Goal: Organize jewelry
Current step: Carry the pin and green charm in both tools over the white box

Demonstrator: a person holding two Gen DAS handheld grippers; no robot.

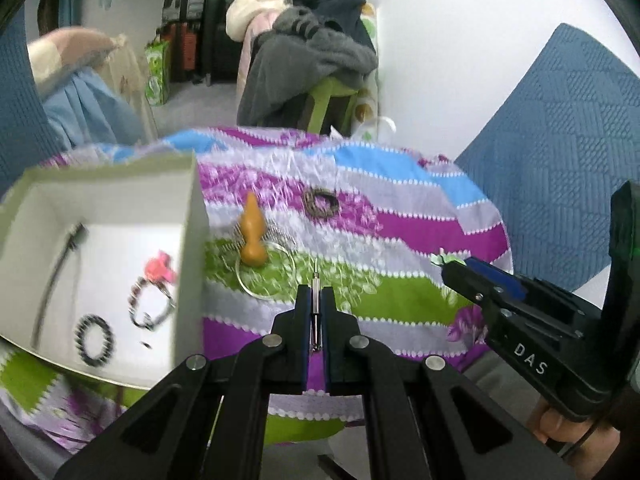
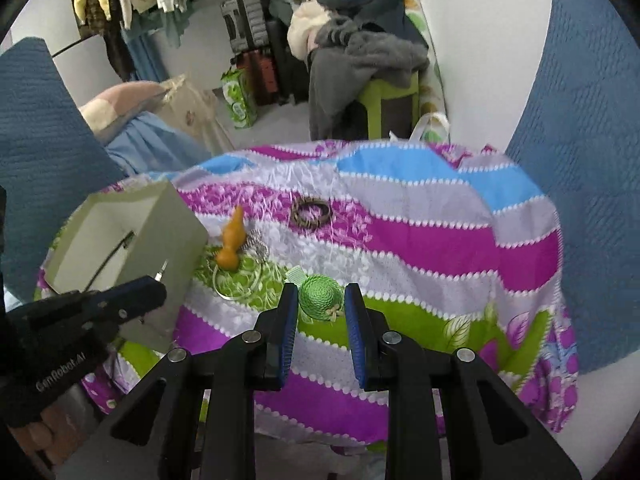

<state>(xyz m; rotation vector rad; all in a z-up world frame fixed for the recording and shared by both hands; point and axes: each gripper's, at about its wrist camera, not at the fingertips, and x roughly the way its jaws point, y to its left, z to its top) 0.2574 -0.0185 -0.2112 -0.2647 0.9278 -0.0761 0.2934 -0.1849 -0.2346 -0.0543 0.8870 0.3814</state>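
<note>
My left gripper (image 1: 316, 293) is shut on a thin silver pin (image 1: 315, 308) that sticks out past the fingertips, just right of the white box (image 1: 195, 216). Inside the box lie a pink flower bracelet (image 1: 154, 292), a black bead bracelet (image 1: 95, 340) and a dark stick (image 1: 56, 276). My right gripper (image 2: 320, 290) is shut on a small green hat-shaped clip (image 2: 322, 300), held above the striped cloth (image 2: 420, 240). On the cloth rest an orange gourd charm (image 2: 231, 246), a silver bangle (image 2: 228, 286) and a brown woven ring (image 2: 311, 212).
The round table's cloth drops off at its edges. Blue chair backs (image 2: 580, 160) stand at both sides. Behind the table are a green stool piled with clothes (image 2: 360, 64), bags and suitcases. A hand (image 1: 560, 428) holds the right gripper's handle.
</note>
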